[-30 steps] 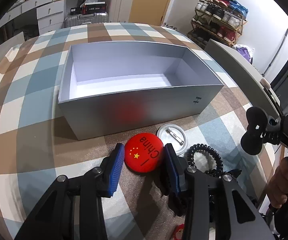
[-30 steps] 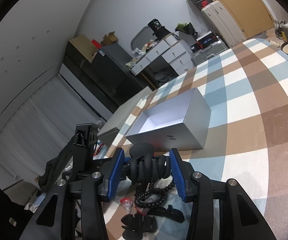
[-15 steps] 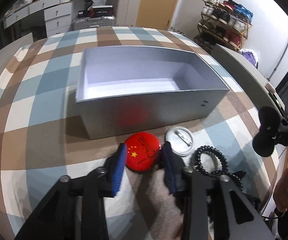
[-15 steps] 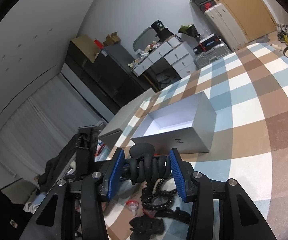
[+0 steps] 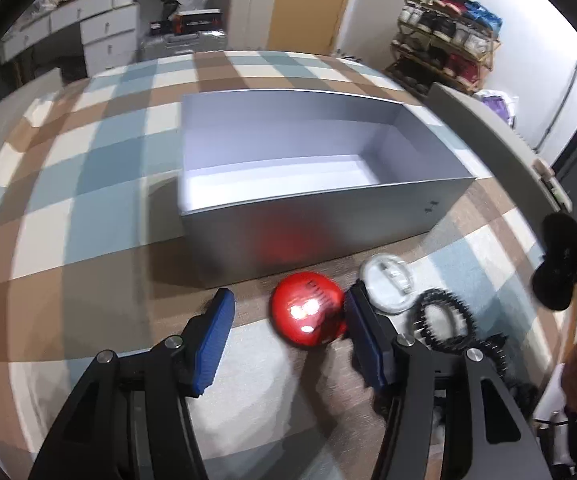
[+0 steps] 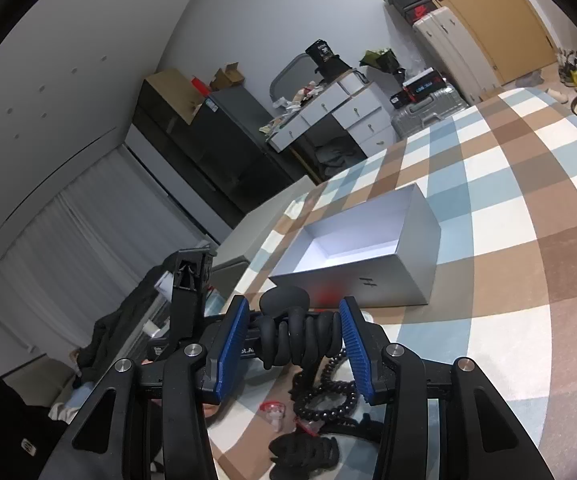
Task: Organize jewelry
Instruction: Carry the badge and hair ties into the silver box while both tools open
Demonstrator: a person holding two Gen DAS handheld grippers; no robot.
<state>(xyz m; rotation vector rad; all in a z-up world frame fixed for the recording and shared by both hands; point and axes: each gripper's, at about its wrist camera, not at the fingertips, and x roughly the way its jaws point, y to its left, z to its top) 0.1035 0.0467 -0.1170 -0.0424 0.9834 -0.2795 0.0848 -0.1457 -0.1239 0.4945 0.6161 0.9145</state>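
Left tool [image 5: 286, 320] opening around blurred red badge [image 5: 306, 310], right tool [image 6: 292, 342] clenched on black twisted hair tie [image 6: 294, 334]

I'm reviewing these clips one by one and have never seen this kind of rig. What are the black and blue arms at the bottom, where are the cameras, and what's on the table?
No robot here: a person holds a pair of tongs in each hand, each carrying a fisheye camera looking along its fingers. The left view shows the left tongs, jaws opening around a red badge that lies against one blue pad only. Beside it lie a white badge face down and a black bead bracelet, before an open, empty grey box on the checked tablecloth. The right view shows the right tongs shut on a twisted black hair tie.
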